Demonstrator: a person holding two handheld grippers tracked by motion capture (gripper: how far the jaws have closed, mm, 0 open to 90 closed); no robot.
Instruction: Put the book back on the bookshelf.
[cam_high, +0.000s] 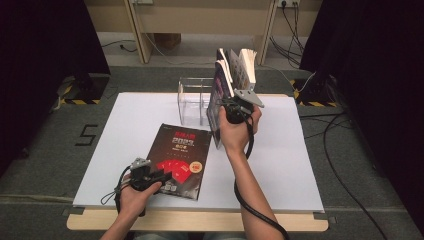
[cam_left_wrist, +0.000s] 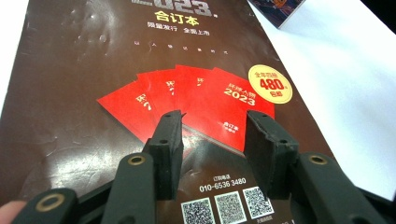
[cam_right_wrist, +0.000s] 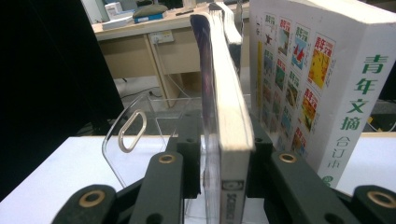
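Book (cam_right_wrist: 224, 140) stands upright in right claw (cam_high: 235, 106), clamped beside white volume (cam_right_wrist: 322, 79) by clear rack (cam_high: 192, 100) on bench (cam_high: 125, 130); next, slot in; left claw (cam_left_wrist: 215, 140) released over magazine (cam_left_wrist: 93, 70).

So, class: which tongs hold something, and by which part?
The right tongs clamp an upright book at its lower spine end. The left tongs hold nothing.

The white board (cam_high: 125, 145) lies bare along its left side and at the near right, so a hand passes freely there. At the far middle a clear holder (cam_high: 192, 100) and upright books (cam_high: 235, 70) block the way. A dark magazine (cam_high: 180, 160) lies flat near the middle.
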